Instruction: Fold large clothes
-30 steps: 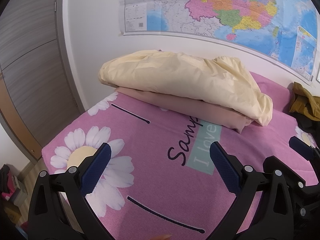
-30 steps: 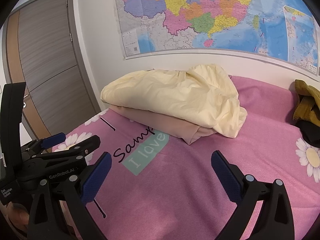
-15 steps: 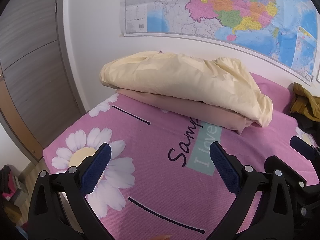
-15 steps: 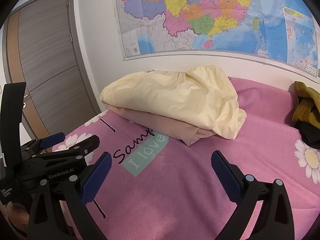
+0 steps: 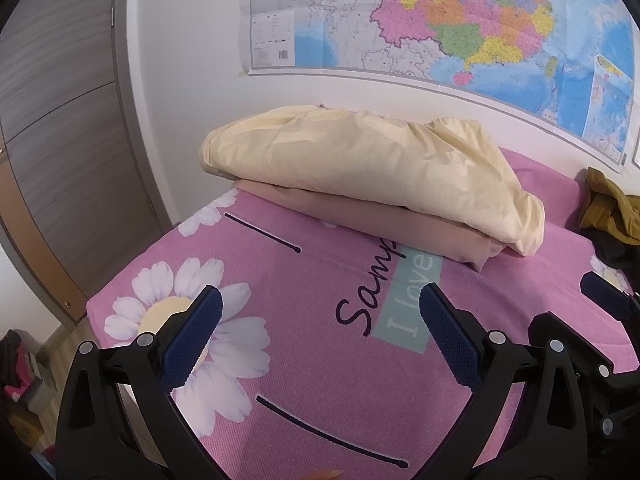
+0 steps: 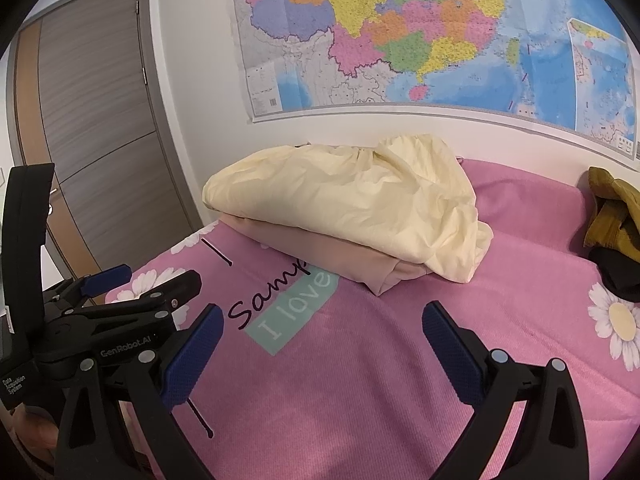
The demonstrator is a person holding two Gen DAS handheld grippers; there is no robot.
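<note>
A folded cream-yellow garment [image 5: 372,172] lies on top of a folded beige-pink garment [image 5: 360,216] at the back of the pink bed sheet [image 5: 304,320], near the wall; the stack also shows in the right wrist view [image 6: 352,204]. An olive-mustard garment [image 6: 612,212] on a dark garment [image 6: 616,272] lies crumpled at the far right. My left gripper [image 5: 320,332] is open and empty above the sheet, well short of the stack. My right gripper [image 6: 320,340] is open and empty, right of the left one.
A large wall map [image 6: 420,32] hangs above the bed. A grey-brown door [image 6: 100,128] stands at the left. The bed's left edge [image 5: 120,292] drops to the floor, where some clutter [image 5: 16,368] lies. Daisy prints and lettering mark the sheet.
Both views have shifted very slightly; the stack appears a touch nearer. Both grippers stay open and empty.
</note>
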